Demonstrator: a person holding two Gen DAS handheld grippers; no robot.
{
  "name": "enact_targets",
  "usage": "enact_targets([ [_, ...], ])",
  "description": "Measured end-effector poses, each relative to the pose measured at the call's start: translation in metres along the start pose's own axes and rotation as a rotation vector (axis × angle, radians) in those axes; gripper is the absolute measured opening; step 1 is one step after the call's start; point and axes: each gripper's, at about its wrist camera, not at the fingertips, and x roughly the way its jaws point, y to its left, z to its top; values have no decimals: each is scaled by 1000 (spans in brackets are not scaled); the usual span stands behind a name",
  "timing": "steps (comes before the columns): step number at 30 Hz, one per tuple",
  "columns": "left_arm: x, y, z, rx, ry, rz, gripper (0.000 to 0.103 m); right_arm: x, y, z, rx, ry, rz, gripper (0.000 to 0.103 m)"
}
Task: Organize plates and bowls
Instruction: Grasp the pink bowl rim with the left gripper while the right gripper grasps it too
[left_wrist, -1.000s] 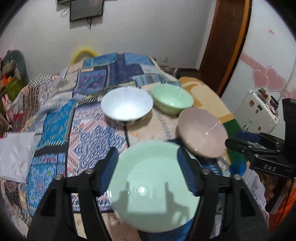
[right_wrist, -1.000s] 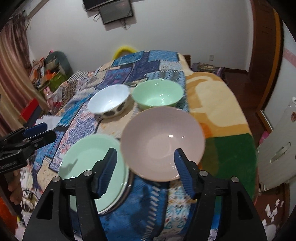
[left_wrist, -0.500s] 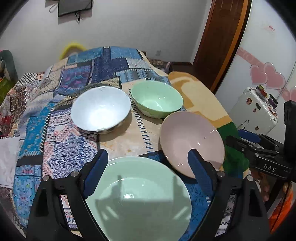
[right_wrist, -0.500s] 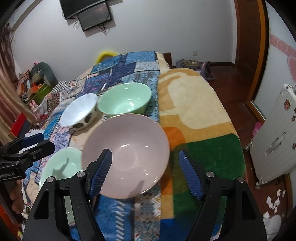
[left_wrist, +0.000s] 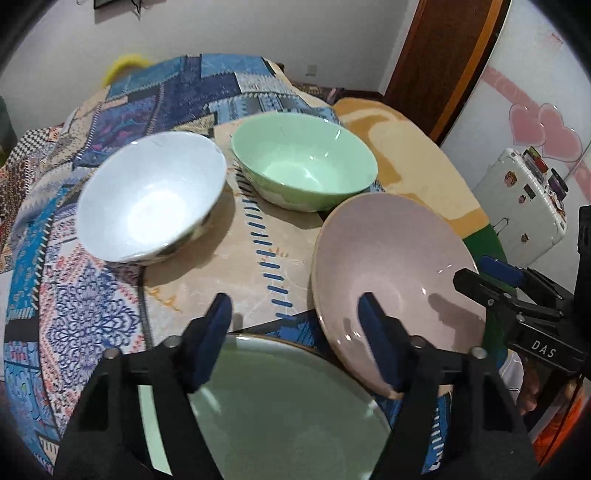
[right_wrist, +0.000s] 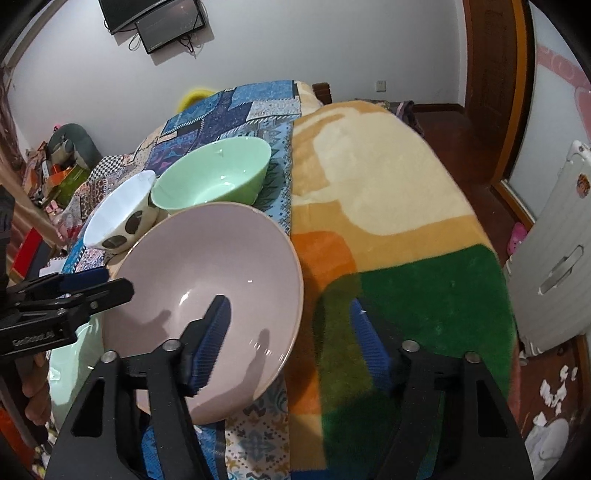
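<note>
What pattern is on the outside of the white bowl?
Large dark oval spots on the white bowl, seen best in the right wrist view.

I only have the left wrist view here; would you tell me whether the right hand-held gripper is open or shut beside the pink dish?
Observer: Open. In the right wrist view, the right hand-held gripper straddles the near rim of the pink dish, with one finger over its inside and the other over the green blanket patch.
Operator: Thank you. Is the white bowl plain on the outside?
Observer: No, the white bowl has dark spots on its outer wall.
</note>
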Motion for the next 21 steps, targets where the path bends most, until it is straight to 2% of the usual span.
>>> enact_targets([
  [7, 19, -7, 3, 14, 43, -27, 38, 9, -2, -3, 20, 24, 45, 44],
  [14, 33, -12, 0, 27, 86, -74, 17, 18, -6, -9, 42, 46, 92, 25],
  [17, 32, -16, 1, 48, 76, -60, 15, 18, -6, -10, 52, 61, 132, 18],
  [21, 32, -18, 1, 55, 77, -47, 15, 17, -3, -9, 44, 58, 112, 18],
])
